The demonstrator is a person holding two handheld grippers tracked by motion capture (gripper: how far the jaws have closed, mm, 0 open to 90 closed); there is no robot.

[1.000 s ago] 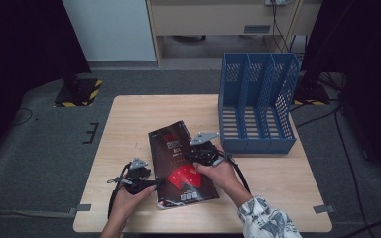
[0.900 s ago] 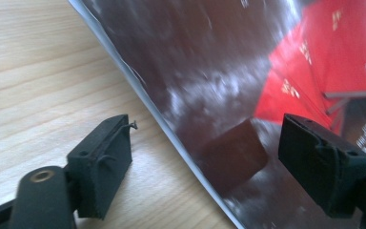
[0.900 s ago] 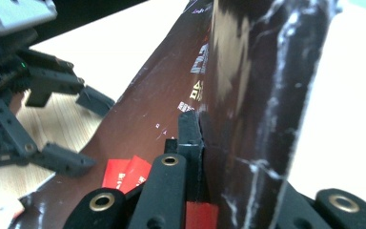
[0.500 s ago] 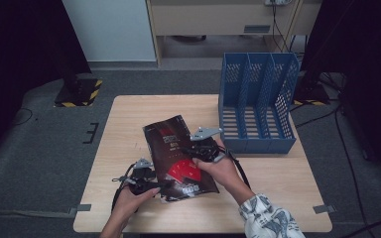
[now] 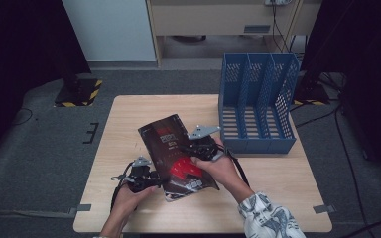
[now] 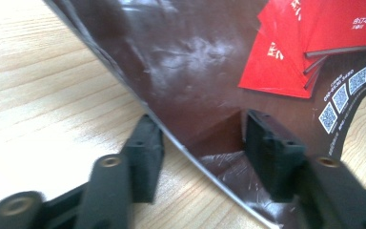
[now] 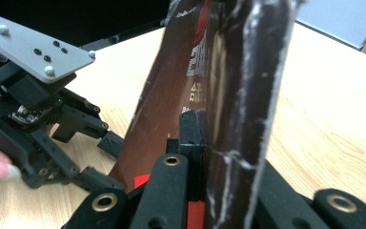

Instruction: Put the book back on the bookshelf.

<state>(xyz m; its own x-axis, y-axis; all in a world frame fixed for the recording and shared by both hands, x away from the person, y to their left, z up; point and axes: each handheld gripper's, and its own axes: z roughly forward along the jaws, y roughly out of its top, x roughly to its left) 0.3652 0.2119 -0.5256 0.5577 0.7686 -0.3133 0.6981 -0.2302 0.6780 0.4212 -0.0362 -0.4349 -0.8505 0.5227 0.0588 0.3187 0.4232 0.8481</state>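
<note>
Magazine (image 5: 174, 151) edge tilted off table (image 5: 129, 119), clamped in right tongs (image 5: 191, 148).

Looks like a lab or studio where I work: small wooden table (image 5: 129, 114) on grey carpet (image 5: 44, 148), black curtains (image 5: 20, 39) around, hazard-striped stand base (image 5: 79, 94), loose cables (image 5: 347, 148), blue file rack (image 5: 258, 99), cabinet (image 5: 218, 15) behind.

Glossy dark brown magazine (image 5: 176, 151) with red booklets and white QR codes printed on it, blue perforated file rack (image 5: 256, 101), pale woodgrain table (image 5: 129, 119).
</note>
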